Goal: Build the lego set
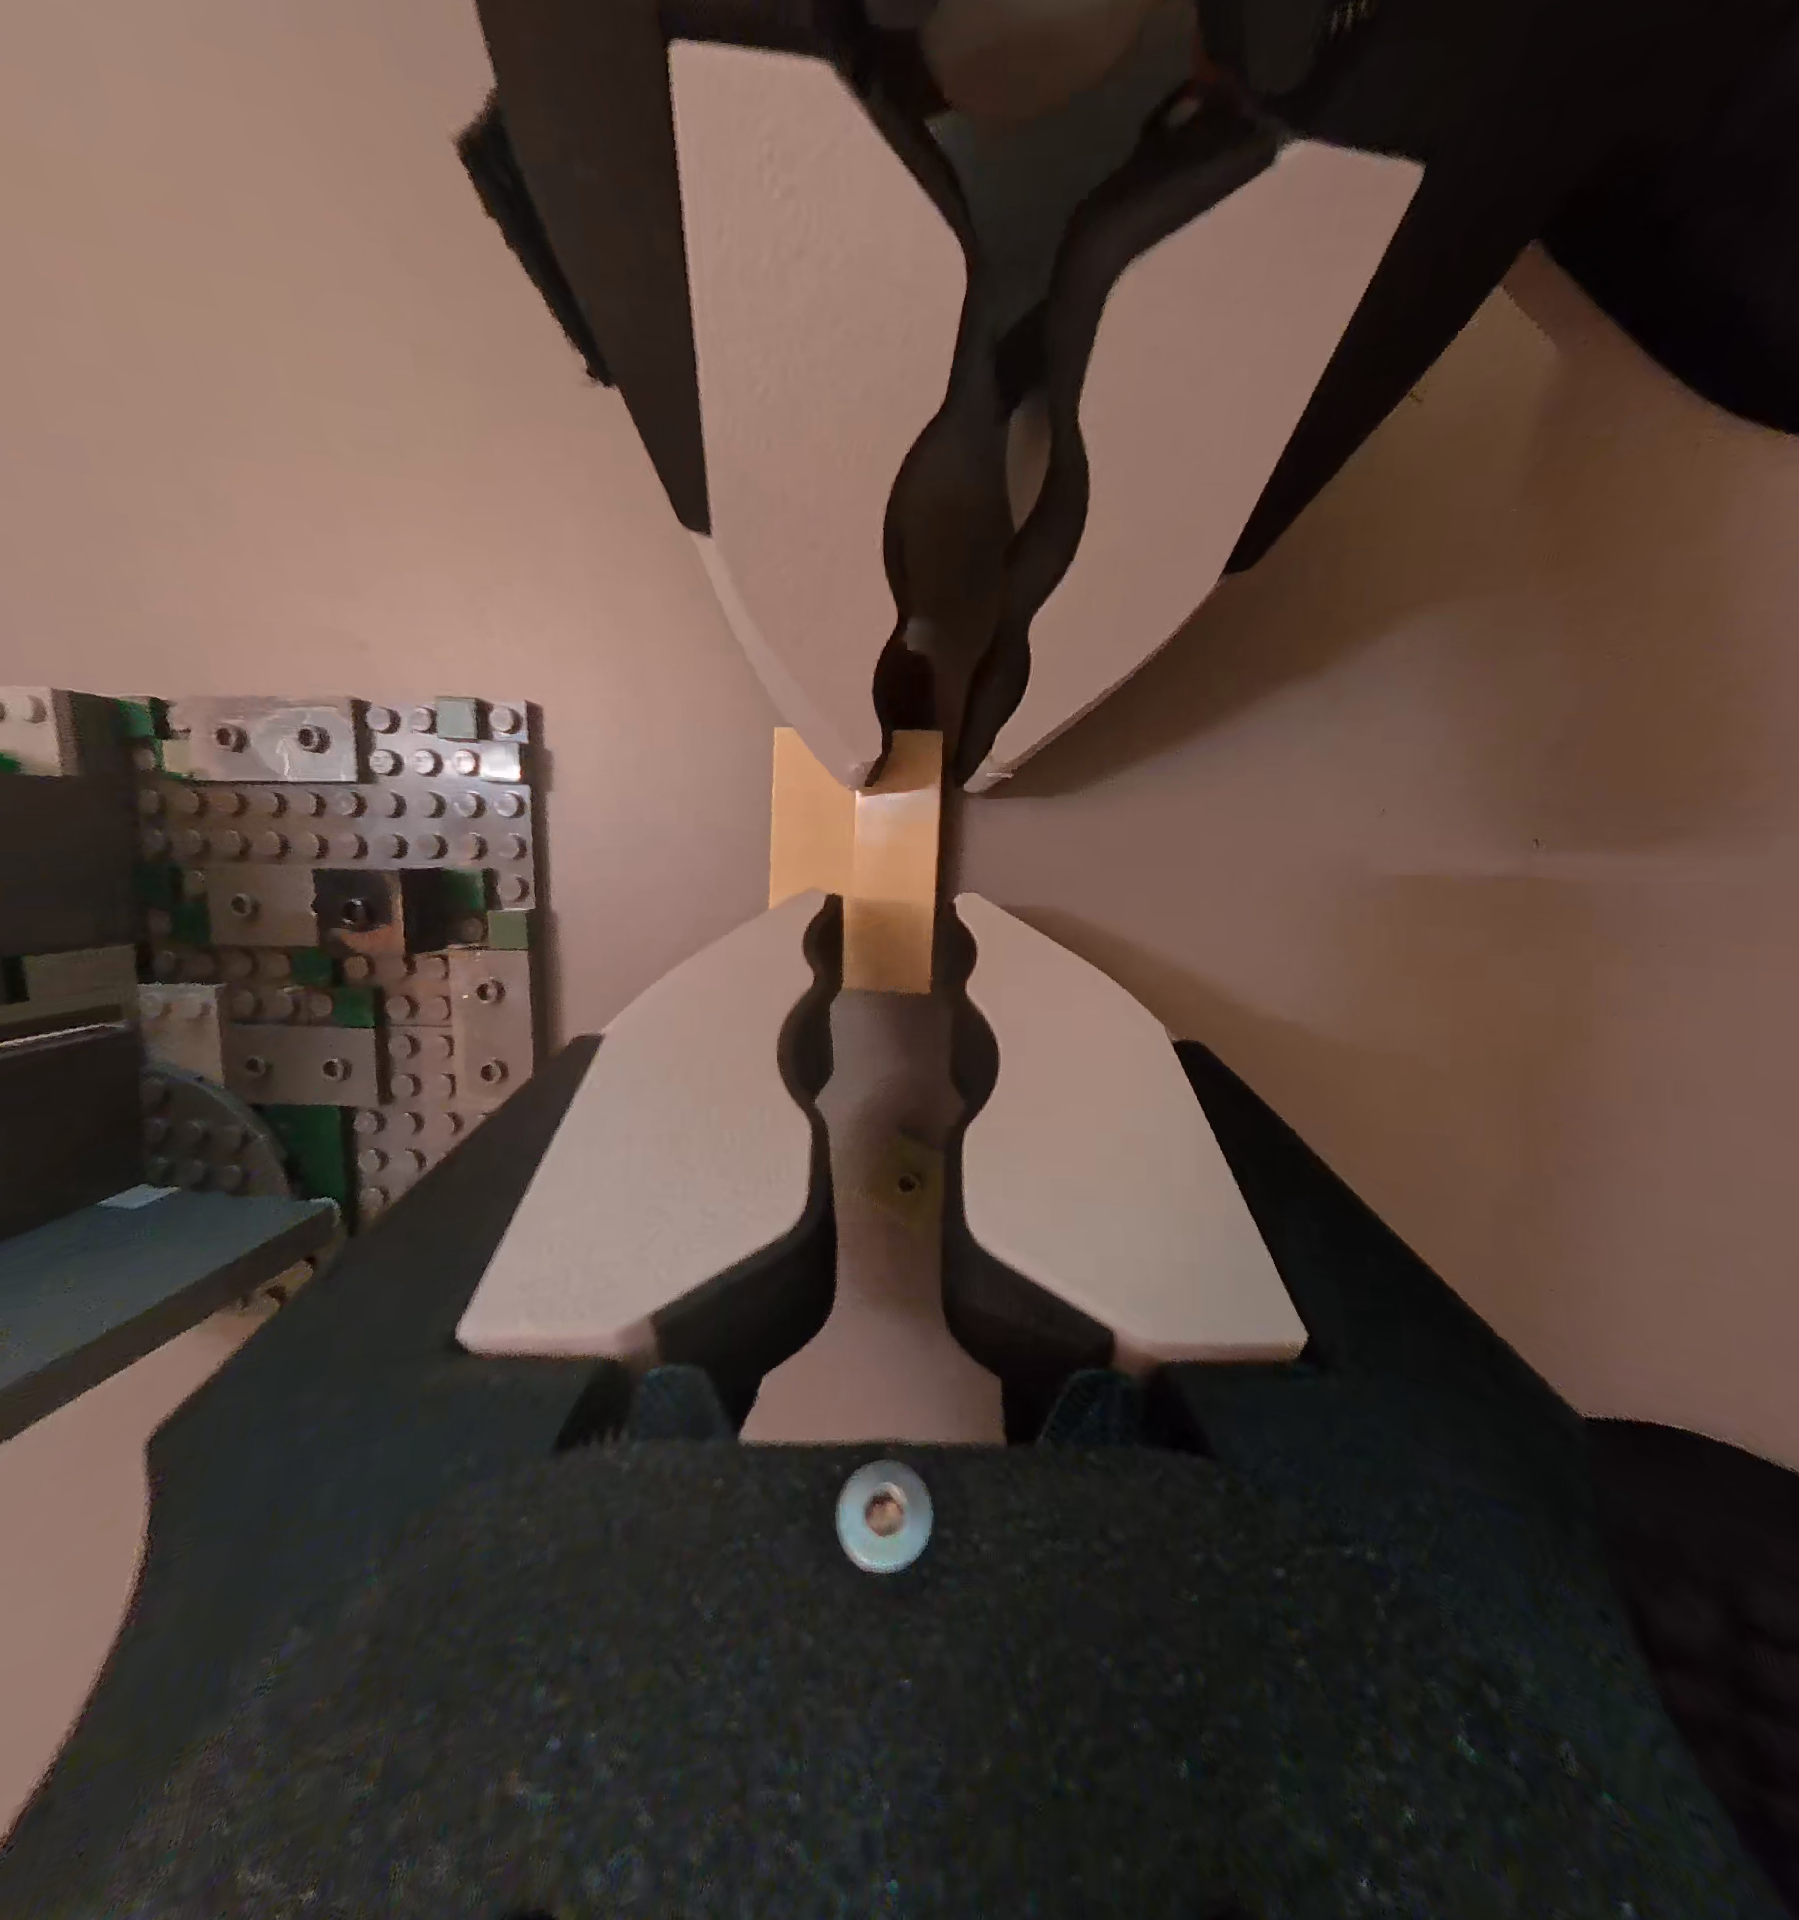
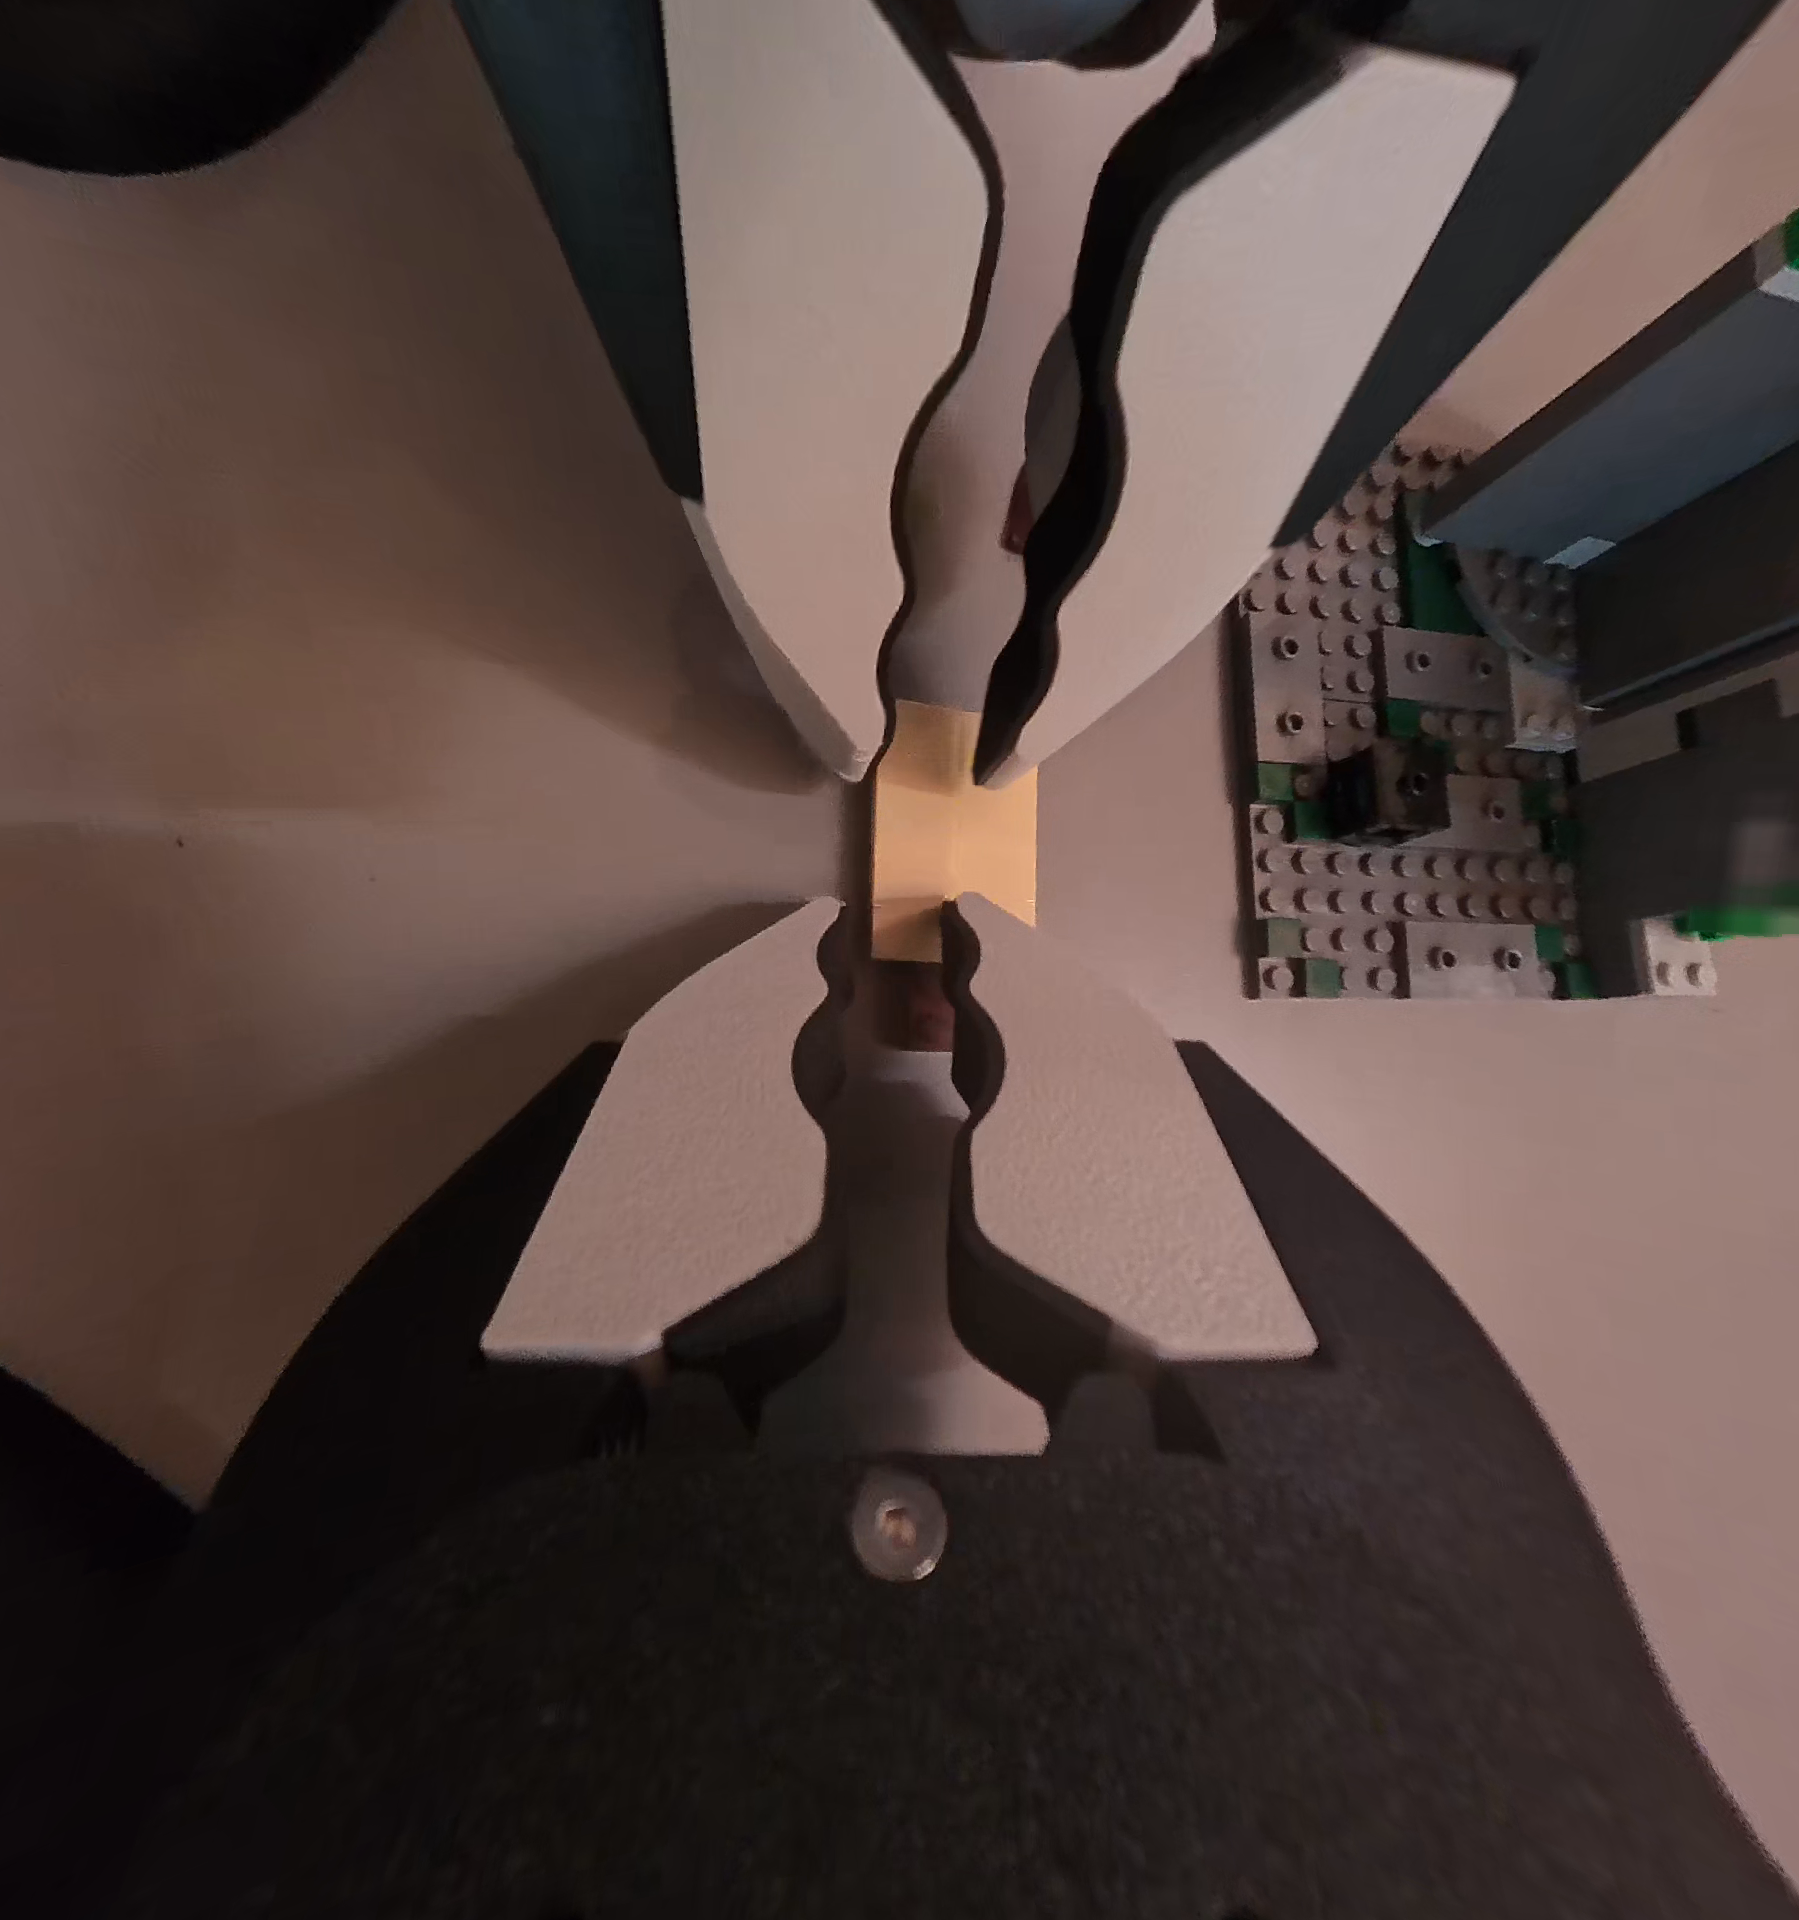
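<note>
A small tan lego piece hangs between my two grippers, which meet tip to tip above a pale beige table. My left gripper is shut on its near end. My right gripper comes in from the top of the left wrist view and is shut on its far end. In the right wrist view my right gripper holds the tan piece from below and my left gripper holds it from above. I cannot tell whether the tan piece is one brick or two joined.
A partly built grey, black and green lego model lies on the table to the left in the left wrist view and to the right in the right wrist view. A small olive piece shows between my left fingers. Only a small space, under 4 cm, lies between the two pairs of fingers.
</note>
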